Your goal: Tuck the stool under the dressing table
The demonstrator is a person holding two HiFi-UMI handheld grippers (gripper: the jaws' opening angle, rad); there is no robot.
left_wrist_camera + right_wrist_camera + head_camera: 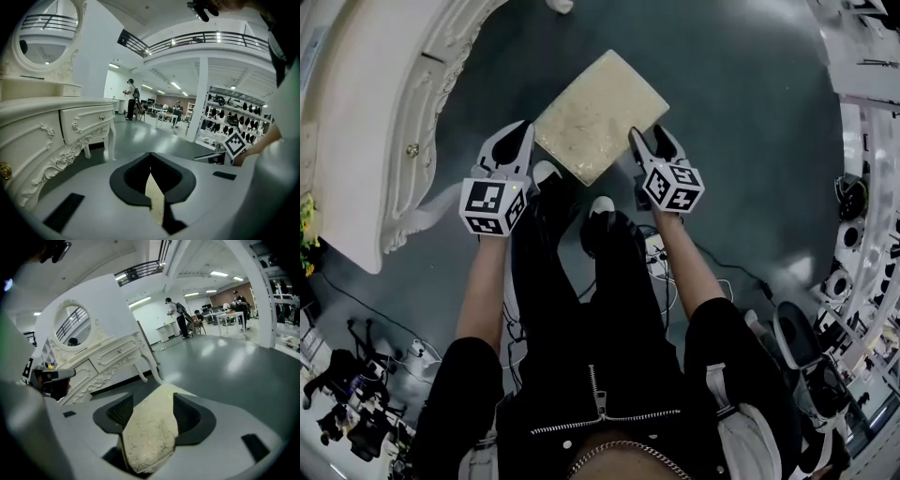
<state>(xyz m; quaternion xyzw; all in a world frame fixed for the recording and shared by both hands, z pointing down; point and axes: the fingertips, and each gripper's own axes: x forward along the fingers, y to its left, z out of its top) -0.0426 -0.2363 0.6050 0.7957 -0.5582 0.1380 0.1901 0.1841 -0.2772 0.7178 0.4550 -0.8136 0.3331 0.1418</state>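
Looking steeply down past a black zipped jacket and two bare forearms stretched forward and down to a cream square stool, turned corner-on to white shoe toes, standing on dark floor with wide open room beyond it and to its right. Parted by a strip of floor from the curved, carved edge of the white dressing table at left, not under it. Flanked by the left gripper, tongs pressed together at the tips beside the stool's left edge, and the right gripper, tongs spread with a corner of the seat between them.
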